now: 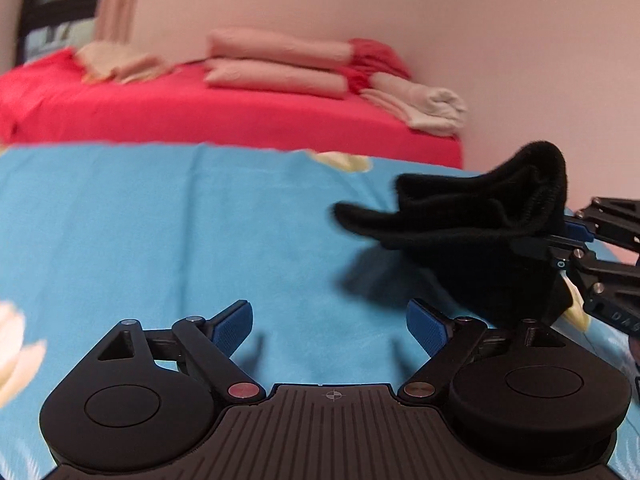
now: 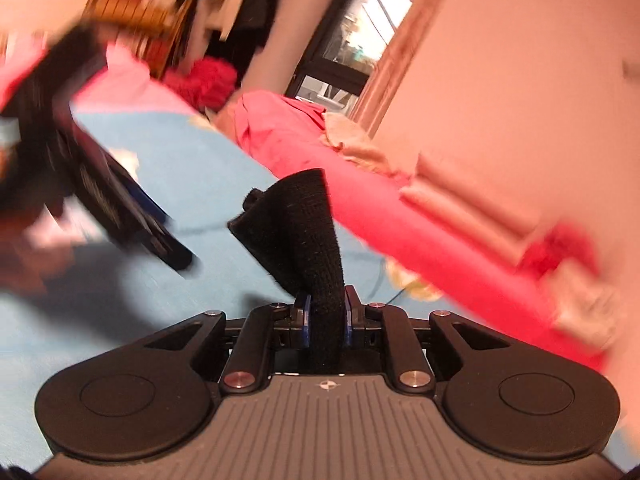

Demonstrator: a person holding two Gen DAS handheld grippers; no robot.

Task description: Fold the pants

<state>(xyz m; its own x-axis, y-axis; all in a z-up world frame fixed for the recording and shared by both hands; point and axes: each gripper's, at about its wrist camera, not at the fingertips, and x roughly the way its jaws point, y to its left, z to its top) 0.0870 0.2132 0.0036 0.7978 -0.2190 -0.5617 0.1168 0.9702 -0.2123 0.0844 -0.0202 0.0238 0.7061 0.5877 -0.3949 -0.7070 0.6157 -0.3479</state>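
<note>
Right gripper (image 2: 326,314) clamped on black fuzzy knit garment (image 2: 308,232), blue pads pinching a thick fold from both sides. Seen from the left wrist view, reaching in from the right edge, angled slightly down, jaws nearly together around the cloth (image 1: 472,216).

Left gripper (image 1: 330,326) spread wide, nothing between its blue pads (image 1: 236,326). Hovering low over blue bedsheet with pale flower print (image 1: 160,220), pointed down at a slant, just left of the hanging cloth and not touching it. In the right wrist view, a blurred dark shape at the left (image 2: 120,204), well apart from the pinched fold.

Garment lifted off the sheet at the gripped end, bunched and doubled over, one flap sticking up, another tongue stretching out to the left. Lower part draped down to the sheet, dark shadow beneath. Surface plush and ribbed; legs or waistband impossible to tell apart.

Beyond the blue sheet: red bedcover (image 1: 200,112) with stacked pink pillows (image 1: 276,64) and folded cream cloths (image 1: 424,106) against a pale wall.
</note>
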